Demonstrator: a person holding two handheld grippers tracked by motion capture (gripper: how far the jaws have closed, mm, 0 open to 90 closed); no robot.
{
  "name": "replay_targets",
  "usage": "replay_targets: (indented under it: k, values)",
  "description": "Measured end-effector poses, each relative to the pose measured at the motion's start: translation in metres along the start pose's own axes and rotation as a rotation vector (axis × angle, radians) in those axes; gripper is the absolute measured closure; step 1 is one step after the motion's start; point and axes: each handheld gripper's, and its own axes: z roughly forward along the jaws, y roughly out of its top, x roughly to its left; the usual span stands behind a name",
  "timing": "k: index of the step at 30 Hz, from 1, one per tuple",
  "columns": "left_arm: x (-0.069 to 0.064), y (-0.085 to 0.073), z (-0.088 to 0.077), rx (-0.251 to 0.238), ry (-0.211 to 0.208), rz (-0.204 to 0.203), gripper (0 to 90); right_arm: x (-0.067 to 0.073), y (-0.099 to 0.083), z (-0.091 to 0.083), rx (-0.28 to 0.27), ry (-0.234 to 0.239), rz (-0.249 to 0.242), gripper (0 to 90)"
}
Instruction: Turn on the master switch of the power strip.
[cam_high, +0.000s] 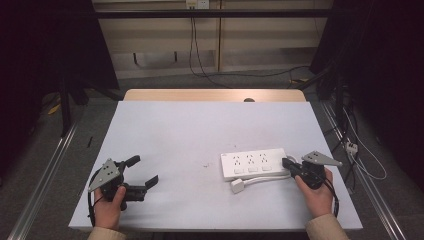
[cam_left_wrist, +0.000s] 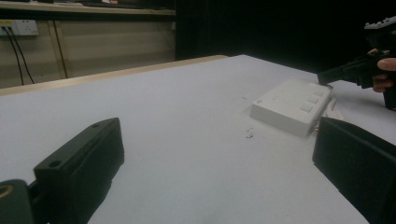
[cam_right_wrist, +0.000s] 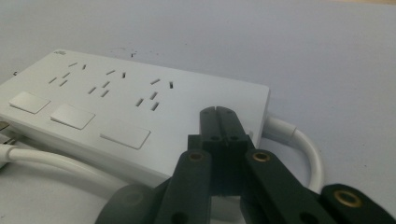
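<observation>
Looking down from the high view, we rest our left gripper on the tabletop with fingers spread, idle and well apart from the power strip. Our right gripper, fingers pressed together, meets the strip's right end, likely to nudge or steady it; its plug lies just in front. Dark curtains and floor cables surround the tabletop.

From the left gripper view, the strip lies off to the right on a pale, slightly speckled surface.

From the right gripper view, closed fingers hover over the strip's corner beside its looping cord.
</observation>
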Motion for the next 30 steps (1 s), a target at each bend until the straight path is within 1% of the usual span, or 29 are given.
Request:
replay_targets:
  k: [9,15,23,26,30]
  values:
    - [-0.0001,0.0001,-0.0003,-0.001,0.002,0.002,2.0,-0.0003,-0.0003,0.0003,0.001,0.004,0.010,90.0]
    - [0.0003,0.0005,-0.0005,0.005,0.000,0.008,1.9,0.0000,-0.0004,0.0003,0.000,0.001,0.008,90.0]
    - [-0.0001,0.0004,-0.0006,-0.003,0.003,0.000,1.9,0.0006,-0.0004,0.0003,-0.001,-0.001,0.003,90.0]
    - [0.0004,0.0005,-0.0005,0.000,0.002,0.007,2.0,0.0010,-0.0005,0.0003,0.000,-0.003,-0.002,90.0]
    - [0.0004,0.0006,-0.0006,0.000,0.003,0.005,1.9,0.0012,-0.0006,0.0003,0.001,-0.003,-0.001,90.0]
